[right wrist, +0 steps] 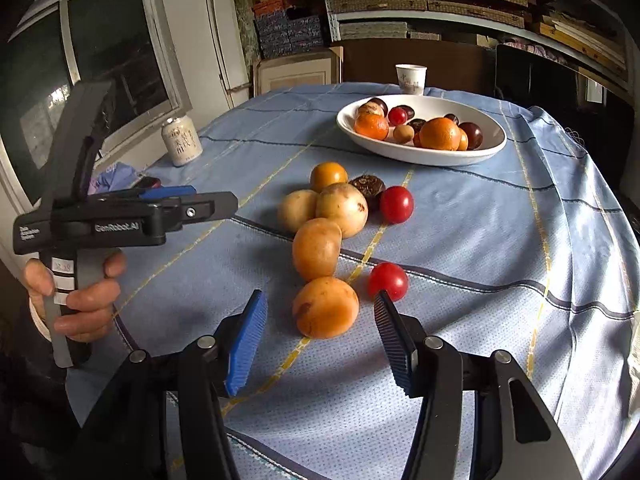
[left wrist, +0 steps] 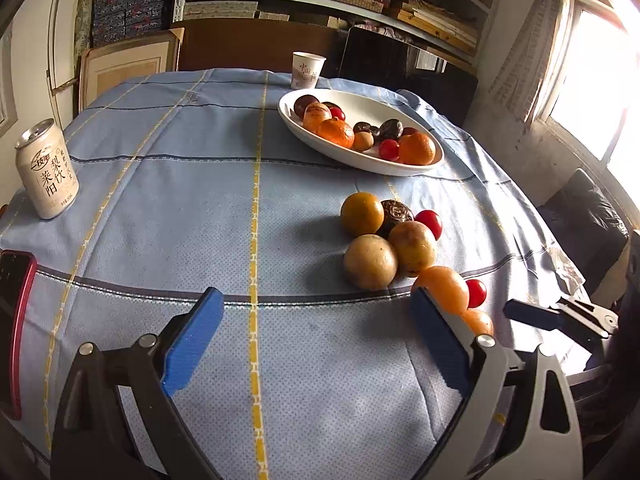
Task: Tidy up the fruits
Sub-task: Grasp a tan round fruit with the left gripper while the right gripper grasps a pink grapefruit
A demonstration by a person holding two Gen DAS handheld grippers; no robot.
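Several loose fruits lie in a cluster on the blue checked cloth: pale round ones, orange ones, a dark one and two red ones. A white oval bowl with more fruit stands behind them. My right gripper is open, and the nearest orange fruit lies at its fingertips with the pads clear of it. My left gripper is wide open over bare cloth, left of the cluster. An orange fruit sits just outside its right finger. The bowl lies beyond.
A drink can stands at the table's left edge, with a red phone nearer. A paper cup stands behind the bowl. A hand holds the left gripper. Shelves and boxes fill the back wall.
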